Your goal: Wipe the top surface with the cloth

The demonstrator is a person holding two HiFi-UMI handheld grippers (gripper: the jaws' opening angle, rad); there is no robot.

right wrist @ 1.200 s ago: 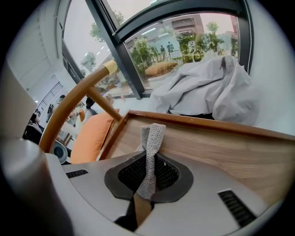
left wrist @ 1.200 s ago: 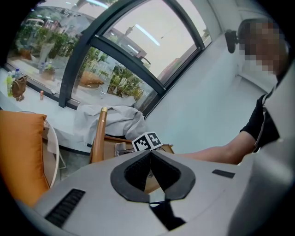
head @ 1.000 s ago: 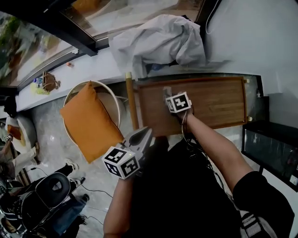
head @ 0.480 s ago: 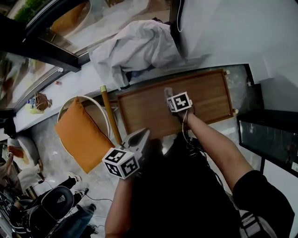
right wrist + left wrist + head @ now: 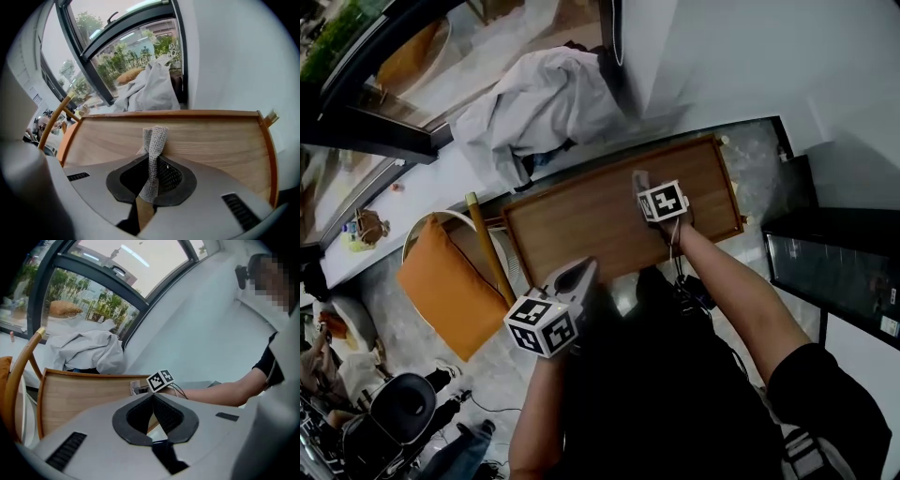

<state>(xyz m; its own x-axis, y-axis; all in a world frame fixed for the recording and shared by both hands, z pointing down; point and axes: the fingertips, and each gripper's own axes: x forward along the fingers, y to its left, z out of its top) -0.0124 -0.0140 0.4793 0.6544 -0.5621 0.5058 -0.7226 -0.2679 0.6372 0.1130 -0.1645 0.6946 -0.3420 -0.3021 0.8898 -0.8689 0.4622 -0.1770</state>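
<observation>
Brown rectangular wooden table top with raised rim (image 5: pixel 572 230) fills the centre of the head view, long side running 8 to 2 o'clock. Crumpled white fabric sheet (image 5: pixel 539 103) lies on the pale ledge at 11 o'clock of the table, just past its far edge. Orange square cushion (image 5: pixel 450 286) sits on a round wooden-framed chair (image 5: pixel 487 246) at 8 o'clock of the table, just beside its short end.

Left gripper (image 5: pixel 153 397) is at 6 o'clock of the table, off its near edge and well apart from the other gripper. Its jaws are pressed together with nothing between them.

Right gripper (image 5: pixel 153 161) is over the table's right half, near the middle. Its jaws are clamped on a narrow grey knitted cloth (image 5: pixel 153 140), which sticks up from the jaws as a bunched strip. In the head view the cloth (image 5: pixel 638 180) is at 11 o'clock of the gripper's marker cube and looks to be against the wood.
</observation>
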